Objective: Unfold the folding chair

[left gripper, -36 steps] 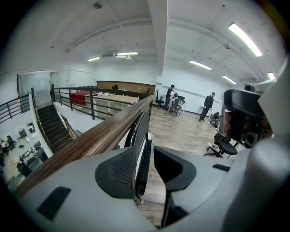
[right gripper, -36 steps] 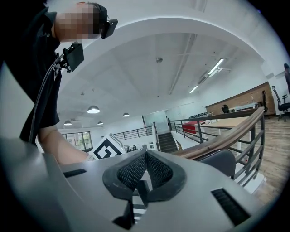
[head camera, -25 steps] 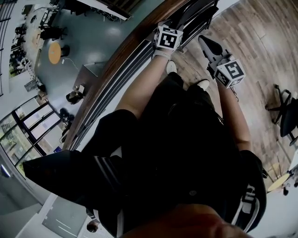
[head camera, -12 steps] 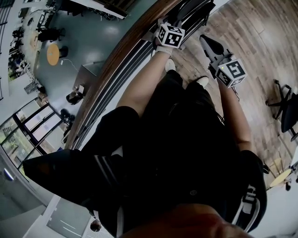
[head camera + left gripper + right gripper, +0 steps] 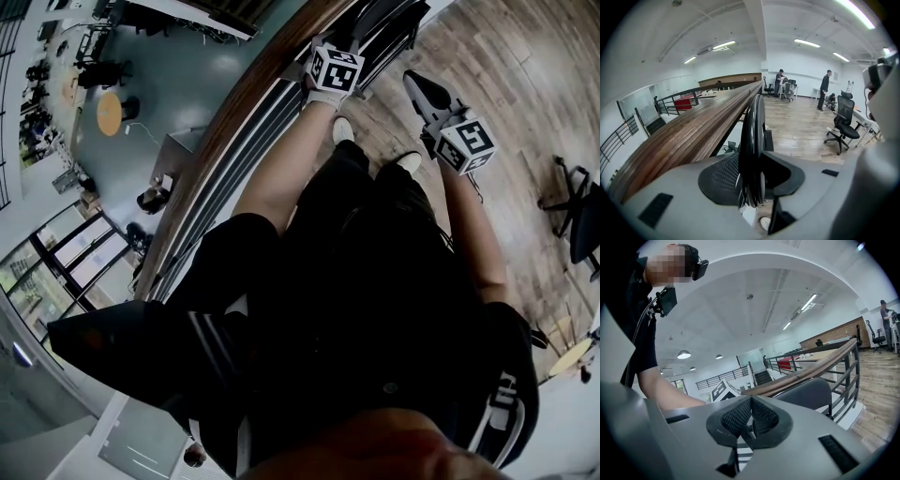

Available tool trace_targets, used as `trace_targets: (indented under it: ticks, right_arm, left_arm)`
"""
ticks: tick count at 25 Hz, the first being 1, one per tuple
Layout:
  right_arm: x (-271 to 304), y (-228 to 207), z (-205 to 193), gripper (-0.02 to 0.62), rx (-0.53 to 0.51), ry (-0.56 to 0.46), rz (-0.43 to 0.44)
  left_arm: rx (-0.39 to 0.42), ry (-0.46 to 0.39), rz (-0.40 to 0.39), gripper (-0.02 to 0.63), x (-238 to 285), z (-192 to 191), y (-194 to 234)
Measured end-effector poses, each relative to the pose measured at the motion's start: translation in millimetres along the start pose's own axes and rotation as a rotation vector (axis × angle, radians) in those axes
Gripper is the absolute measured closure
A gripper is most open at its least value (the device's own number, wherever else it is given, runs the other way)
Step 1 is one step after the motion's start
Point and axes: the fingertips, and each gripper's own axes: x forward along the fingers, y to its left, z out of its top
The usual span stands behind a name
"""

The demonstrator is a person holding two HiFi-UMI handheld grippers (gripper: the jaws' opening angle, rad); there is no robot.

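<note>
The folded black folding chair (image 5: pixel 389 26) leans against the railing at the top of the head view. In the left gripper view its thin dark edge (image 5: pixel 753 126) runs upright between the jaws. My left gripper (image 5: pixel 752 187) is closing on that edge, and both pads (image 5: pixel 717 176) look to be touching it. In the head view the left gripper (image 5: pixel 345 45) sits at the chair under its marker cube. My right gripper (image 5: pixel 410 79) hovers to the chair's right. It is shut (image 5: pixel 750 416) with nothing between its pads. A grey rounded panel (image 5: pixel 806 392) stands just behind it.
A wooden handrail (image 5: pixel 693 136) on black bars runs beside the chair, with a lower floor (image 5: pixel 178 84) beyond it. A black office chair (image 5: pixel 843 124) stands on the wood floor to the right, and people (image 5: pixel 825 89) stand far back. My legs fill the head view's middle.
The left gripper's marker cube has rolled slightly at the chair's top edge. The right gripper has shifted a little and stays shut.
</note>
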Motion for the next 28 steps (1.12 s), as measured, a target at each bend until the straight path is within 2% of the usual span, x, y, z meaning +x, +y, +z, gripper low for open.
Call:
trace_targets:
  ticks: [5, 9, 12, 16, 19, 23, 28]
  right_arm:
    - [-6.1, -10.5, -14.2, 0.589, 0.064, 0.003, -0.034]
    - [-6.9, -50.5, -40.4, 0.588, 0.179, 0.031, -0.175]
    - [-9.0, -87.2, -70.7, 0.588, 0.334, 0.053, -0.27]
    - [2.2, -110.7, -103.7, 0.531, 0.539, 0.1, -0.327]
    - [16.2, -127.5, -131.5, 0.49, 0.638, 0.148, -0.374]
    - [34.3, -146.5, -179.3, 0.456, 0.721, 0.225, -0.464]
    - [61.8, -155.5, -226.2, 0.41, 0.779, 0.282, -0.538]
  left_arm:
    - [0.02, -0.011, -0.029, 0.461, -5.1, -2.4, -23.2]
    - [0.013, -0.004, -0.043, 0.462, -0.8, -4.3, -25.0]
    - [0.012, 0.005, -0.056, 0.462, 0.0, -5.1, -29.6]
    - [0.016, 0.015, -0.105, 0.462, -14.0, -2.8, -41.5]
    - [0.013, 0.025, -0.143, 0.465, -14.8, -4.7, -55.2]
    - [0.012, 0.027, -0.149, 0.466, -13.7, -5.3, -64.4]
    - [0.027, 0.025, -0.178, 0.468, -12.5, -5.1, -65.3]
